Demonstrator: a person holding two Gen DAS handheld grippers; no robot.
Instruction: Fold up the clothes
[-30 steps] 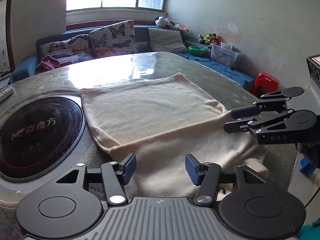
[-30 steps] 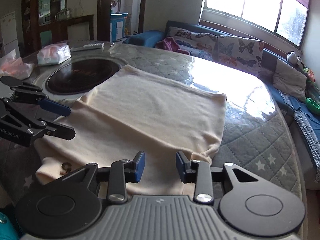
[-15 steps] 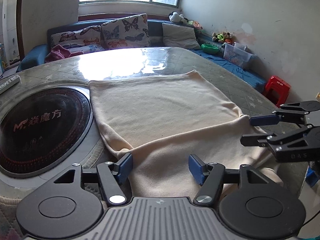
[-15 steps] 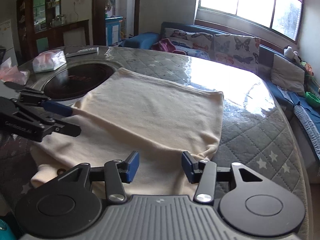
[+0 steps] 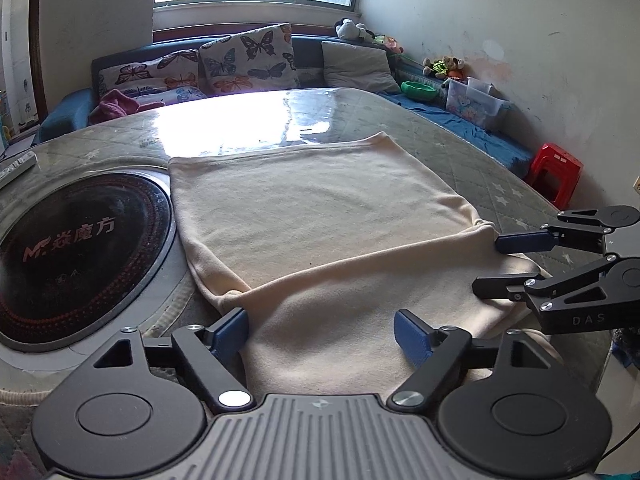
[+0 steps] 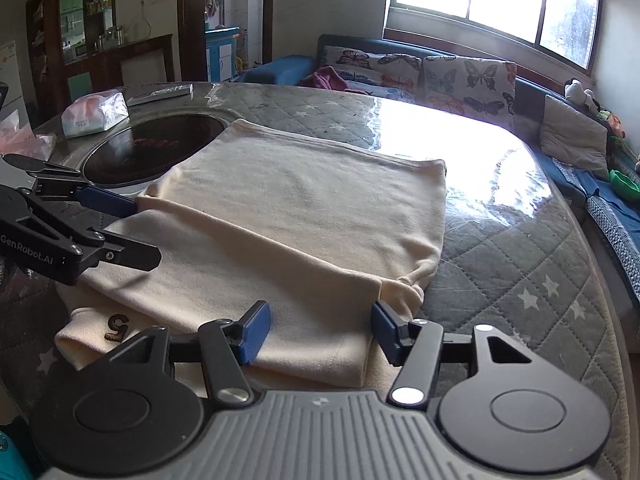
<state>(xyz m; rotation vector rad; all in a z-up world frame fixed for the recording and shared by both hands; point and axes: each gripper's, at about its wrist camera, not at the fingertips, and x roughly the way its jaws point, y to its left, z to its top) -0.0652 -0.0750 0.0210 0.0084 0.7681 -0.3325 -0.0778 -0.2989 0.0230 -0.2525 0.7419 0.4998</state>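
Left wrist view: cream garment [image 5: 320, 232] lies flat on quilted table [image 5: 472, 160] w/ near part already folded over. Left gripper [image 5: 322, 330] & right gripper [image 6: 320, 330] both have jaws apart, nothing held. Judging: approx one fold done, more left.

A home living room: butterfly-cushioned sofa [image 5: 224, 64], stuffed toys [image 5: 442, 66], and a quilt-covered dining table [image 6: 520, 264].

Cream garment [image 6: 304, 216] flat on quilted table [image 6: 520, 264], near part folded over.
Right gripper [image 6: 318, 330] jaws apart above near hem; left gripper [image 6: 128, 232] parted at garment's left edge, beside black cooktop [image 6: 152, 152].
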